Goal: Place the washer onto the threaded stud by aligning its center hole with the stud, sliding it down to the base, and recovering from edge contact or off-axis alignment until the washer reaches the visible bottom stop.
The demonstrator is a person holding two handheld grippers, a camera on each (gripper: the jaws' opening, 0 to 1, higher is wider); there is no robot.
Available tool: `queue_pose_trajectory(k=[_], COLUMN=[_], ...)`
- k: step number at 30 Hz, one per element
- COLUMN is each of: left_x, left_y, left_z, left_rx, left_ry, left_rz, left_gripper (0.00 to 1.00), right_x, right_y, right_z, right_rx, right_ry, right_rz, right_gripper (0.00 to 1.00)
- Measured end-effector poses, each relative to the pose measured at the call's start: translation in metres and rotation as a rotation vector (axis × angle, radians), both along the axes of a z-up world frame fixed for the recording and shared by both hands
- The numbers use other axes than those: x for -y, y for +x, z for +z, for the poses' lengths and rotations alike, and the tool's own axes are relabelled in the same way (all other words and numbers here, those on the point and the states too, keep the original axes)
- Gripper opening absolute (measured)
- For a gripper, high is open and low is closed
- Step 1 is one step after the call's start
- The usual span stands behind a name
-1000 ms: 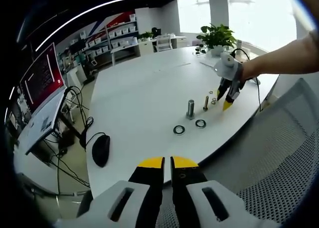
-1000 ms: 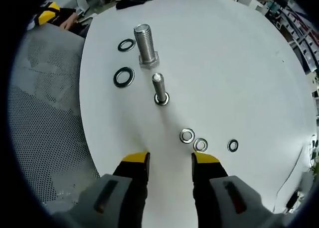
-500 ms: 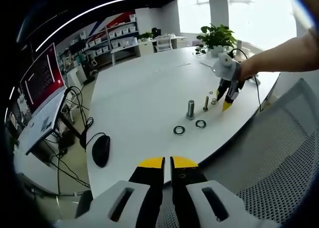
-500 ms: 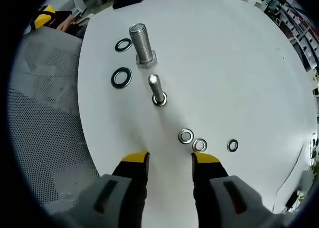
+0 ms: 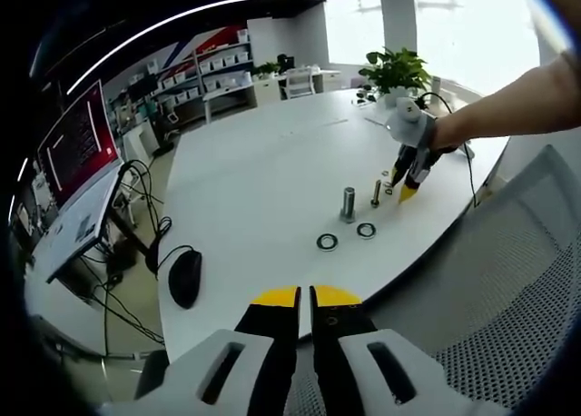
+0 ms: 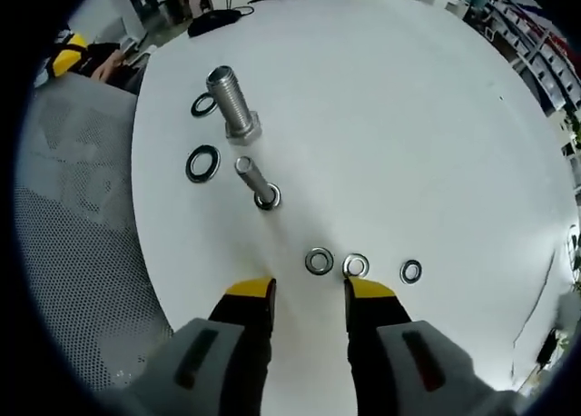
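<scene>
Washers lay loose on the white table (image 6: pixel 436 116): three small bright ones in a row just ahead of the right gripper (image 6: pixel 310 289), namely a first small washer (image 6: pixel 319 261), a second small washer (image 6: pixel 356 265) just beside it and a third small washer (image 6: pixel 411 272) a little apart. Two large dark washers (image 6: pixel 201 163) (image 6: pixel 203 104) rested near the table edge, beside the large bolt (image 6: pixel 231 105), which stood upright on its head. The thin threaded stud (image 6: pixel 255 181) stood between the large bolt and the small washers, with a ring at its base; no washer was on its shaft. The right gripper's jaws stood apart, holding nothing, tips close above the table just short of the first small washer. The left gripper (image 5: pixel 304 296) was held off the table near a mesh chair (image 5: pixel 508 280), jaws pressed together and empty. A computer mouse (image 5: pixel 184 274) sat at the table's far end.
</scene>
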State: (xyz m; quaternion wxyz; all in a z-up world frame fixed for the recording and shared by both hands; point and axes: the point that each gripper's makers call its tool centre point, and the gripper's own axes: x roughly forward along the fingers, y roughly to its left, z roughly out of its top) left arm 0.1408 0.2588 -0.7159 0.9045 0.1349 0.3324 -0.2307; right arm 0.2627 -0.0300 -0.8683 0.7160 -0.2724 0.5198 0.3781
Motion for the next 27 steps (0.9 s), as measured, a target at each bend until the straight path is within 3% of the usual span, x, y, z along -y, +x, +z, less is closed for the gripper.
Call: queue_pose_trajectory(k=[11,27], left_x=[0.0,0.0], left_y=[0.0,-0.001], left_z=[-0.001,-0.002], left_rx=[-0.004,-0.006], left_ry=[0.002,0.004], left_rz=[-0.001,-0.001], left_gripper=[0.01,0.01], right_x=[-0.004,-0.013], right_y=[0.009,0.007], right_z=[0.0,0.001], right_rx=[0.016,0.039], right_ry=[0.011,0.007], right_rz=[0.002,0.081], right_gripper=[0.28,0.16])
